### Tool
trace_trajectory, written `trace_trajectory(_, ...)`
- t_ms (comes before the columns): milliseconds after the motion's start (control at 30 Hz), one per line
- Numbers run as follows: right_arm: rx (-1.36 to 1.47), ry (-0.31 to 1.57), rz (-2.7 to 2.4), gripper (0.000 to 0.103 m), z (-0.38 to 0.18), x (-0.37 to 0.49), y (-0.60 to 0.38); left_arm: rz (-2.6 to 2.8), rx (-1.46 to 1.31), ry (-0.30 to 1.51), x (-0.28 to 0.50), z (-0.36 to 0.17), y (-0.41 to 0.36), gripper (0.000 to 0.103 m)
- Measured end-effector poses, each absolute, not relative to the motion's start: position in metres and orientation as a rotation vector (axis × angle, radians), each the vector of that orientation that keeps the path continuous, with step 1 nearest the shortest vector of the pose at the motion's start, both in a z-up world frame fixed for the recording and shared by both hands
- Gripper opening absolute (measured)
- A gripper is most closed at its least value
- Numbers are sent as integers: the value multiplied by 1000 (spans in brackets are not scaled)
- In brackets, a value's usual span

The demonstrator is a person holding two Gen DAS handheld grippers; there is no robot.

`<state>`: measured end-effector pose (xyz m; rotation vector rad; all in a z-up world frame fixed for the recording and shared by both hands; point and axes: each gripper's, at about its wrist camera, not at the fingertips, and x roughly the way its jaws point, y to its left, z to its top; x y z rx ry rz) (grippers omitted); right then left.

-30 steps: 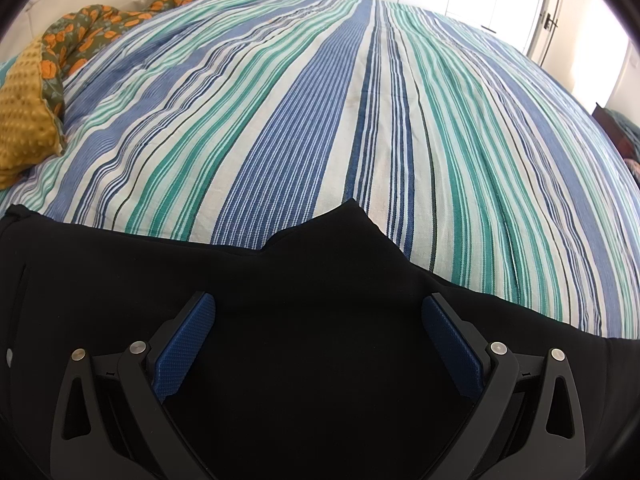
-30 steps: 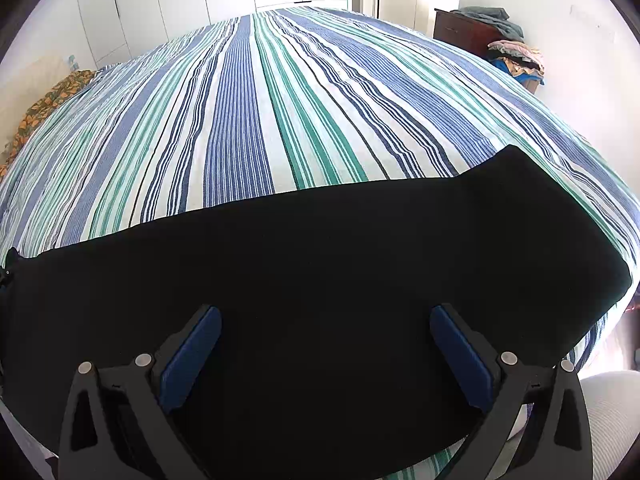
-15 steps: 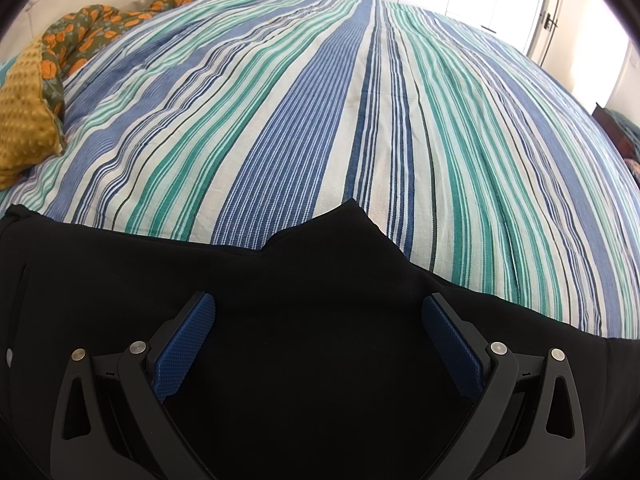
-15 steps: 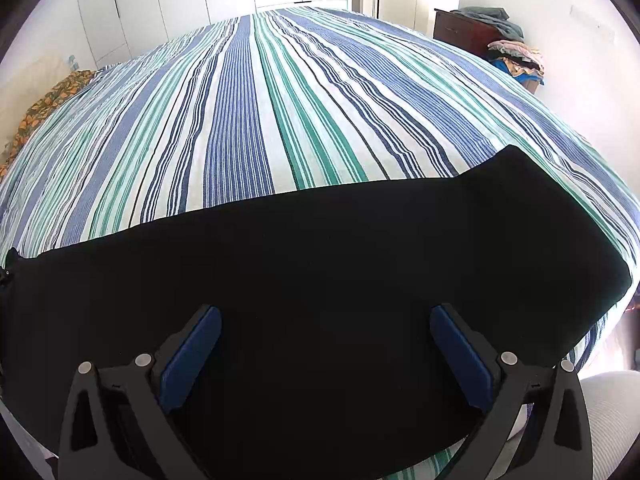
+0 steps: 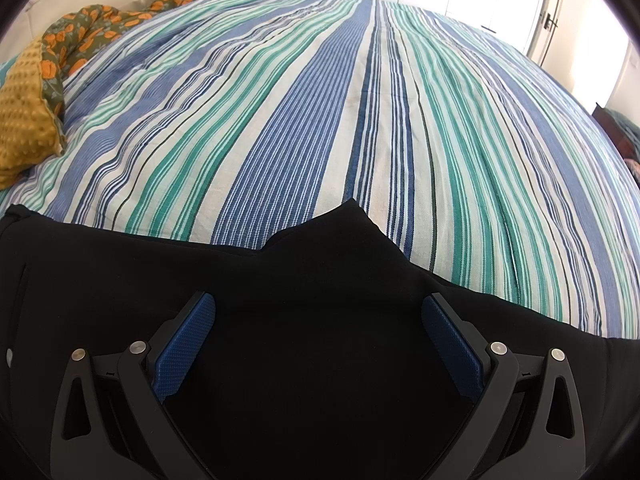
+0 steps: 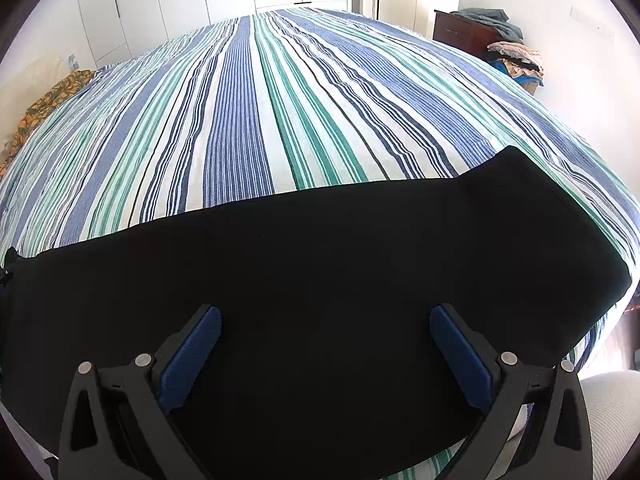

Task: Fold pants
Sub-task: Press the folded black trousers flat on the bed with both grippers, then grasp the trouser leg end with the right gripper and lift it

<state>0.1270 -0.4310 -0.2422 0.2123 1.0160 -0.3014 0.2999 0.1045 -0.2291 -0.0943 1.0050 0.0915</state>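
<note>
Black pants [image 5: 304, 280] lie flat along the near edge of a striped bed. In the left wrist view I see the crotch point sticking out toward the bed's middle and the waist part at the left. My left gripper [image 5: 318, 312] is open and hovers over the pants, with nothing between its blue pads. In the right wrist view the pants [image 6: 320, 248] show as a long leg part that ends in a hem at the right. My right gripper [image 6: 325, 322] is open above the leg, empty.
The bed cover [image 5: 360, 120] has blue, green and white stripes. A mustard and orange-flowered blanket [image 5: 44, 80] lies at the far left. A dark wooden dresser [image 6: 460, 34] with piled clothes stands at the far right. White wardrobe doors [image 6: 160, 4] are behind.
</note>
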Motion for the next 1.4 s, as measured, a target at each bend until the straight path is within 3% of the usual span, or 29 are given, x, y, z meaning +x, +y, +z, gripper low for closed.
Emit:
trace_trajectory(300, 346, 996, -239, 103, -228, 124, -451, 92, -94, 1005, 300, -229, 105, 103)
trace_trajectory(400, 631, 884, -134, 102, -198, 110, -506, 92, -93, 1006, 300, -229, 105, 102)
trace_trajectory(567, 676, 782, -239, 102, -151, 87, -631, 92, -93, 1006, 300, -229, 104, 103)
trace_trajectory(667, 812, 922, -154, 102, -172, 89, -687, 92, -93, 1006, 300, -229, 104, 103)
trace_trajectory(800, 959, 1058, -65, 93, -209, 85, -704, 92, -93, 1007, 300, -229, 104, 102)
trace_trajectory(1200, 1327, 1113, -94, 92, -243, 49, -682, 93, -93, 1007, 299, -229, 104, 103)
trace_trajectory(1400, 1343, 1080, -32, 92, -247, 66, -670, 93, -93, 1007, 299, -229, 104, 103)
